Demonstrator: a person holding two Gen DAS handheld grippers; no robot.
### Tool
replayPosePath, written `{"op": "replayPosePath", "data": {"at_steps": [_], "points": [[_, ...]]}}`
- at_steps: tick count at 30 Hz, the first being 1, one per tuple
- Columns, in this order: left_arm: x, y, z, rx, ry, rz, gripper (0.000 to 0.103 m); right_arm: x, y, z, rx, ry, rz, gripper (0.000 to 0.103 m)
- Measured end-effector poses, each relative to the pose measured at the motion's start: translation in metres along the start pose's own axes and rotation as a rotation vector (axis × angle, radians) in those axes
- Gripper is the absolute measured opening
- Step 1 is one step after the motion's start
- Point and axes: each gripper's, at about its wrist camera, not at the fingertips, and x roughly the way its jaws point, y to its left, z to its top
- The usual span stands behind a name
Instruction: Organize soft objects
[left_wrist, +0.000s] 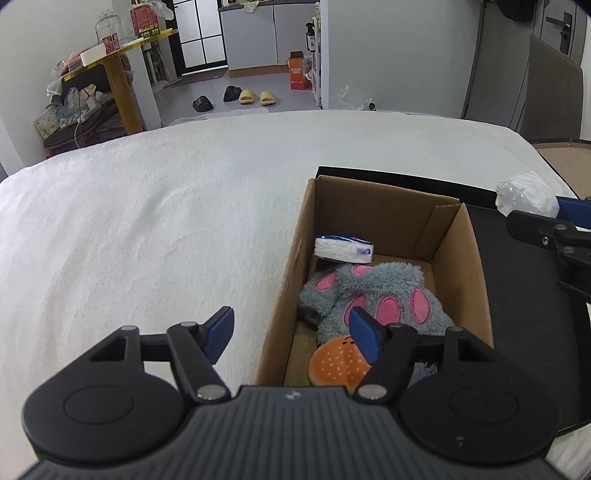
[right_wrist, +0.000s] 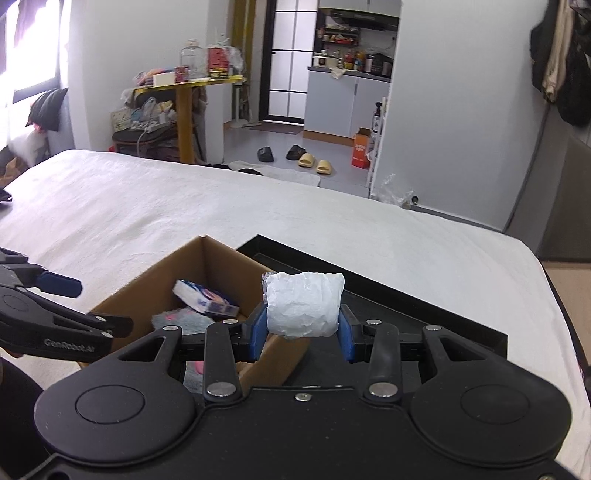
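An open cardboard box (left_wrist: 461, 266) sits on the white bed (left_wrist: 166, 221). In it lie a tissue pack (left_wrist: 343, 249), grey plush slippers with pink paw pads (left_wrist: 369, 291) and an orange burger plush (left_wrist: 336, 363). My left gripper (left_wrist: 291, 332) is open and empty, above the box's near left wall. My right gripper (right_wrist: 303, 332) is shut on a white wrapped soft roll (right_wrist: 303, 304), held above the box's right wall (right_wrist: 273, 354) beside the black tray (right_wrist: 406, 314). The roll also shows in the left wrist view (left_wrist: 526, 197).
The black tray (left_wrist: 517, 295) lies right of the box. Beyond the bed's far edge are a yellow side table (right_wrist: 184, 96) with clutter, slippers on the floor (right_wrist: 314, 162) and an orange carton (right_wrist: 361, 147).
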Motion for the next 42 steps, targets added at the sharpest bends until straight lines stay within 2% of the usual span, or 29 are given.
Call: {"op": "replayPosePath", "data": {"at_steps": [9, 14, 19, 23, 27, 30, 37, 38, 42], "points": [[0.015, 0.015, -0.005, -0.058, 0.042, -0.059, 0.049, 0.013, 0.028, 0.012, -0.079, 0.031, 0.025, 0.039], [0.023, 0.022, -0.009, -0.093, 0.083, -0.087, 0.025, 0.023, 0.040, 0.012, -0.119, 0.060, 0.029, 0.039], [0.020, 0.024, -0.010, -0.093, 0.089, -0.096, 0.014, 0.030, 0.052, 0.015, -0.165, 0.082, 0.023, 0.039], [0.020, 0.024, -0.011, -0.097, 0.091, -0.106, 0.014, 0.033, 0.056, 0.015, -0.200, 0.096, -0.001, 0.041], [0.020, 0.023, -0.011, -0.098, 0.086, -0.108, 0.014, 0.030, 0.059, 0.014, -0.223, 0.102, -0.021, 0.057], [0.021, 0.023, -0.012, -0.107, 0.083, -0.114, 0.014, 0.025, 0.058, 0.013, -0.227, 0.096, -0.045, 0.063], [0.020, 0.021, -0.008, -0.093, 0.106, -0.101, 0.014, 0.010, 0.052, 0.011, -0.204, 0.092, -0.074, 0.068], [0.019, 0.020, -0.007, -0.087, 0.108, -0.091, 0.017, 0.007, 0.051, 0.010, -0.200, 0.089, -0.077, 0.068], [0.007, 0.022, -0.002, -0.086, 0.094, -0.075, 0.018, -0.003, 0.047, 0.010, -0.170, 0.078, -0.082, 0.072]]}}
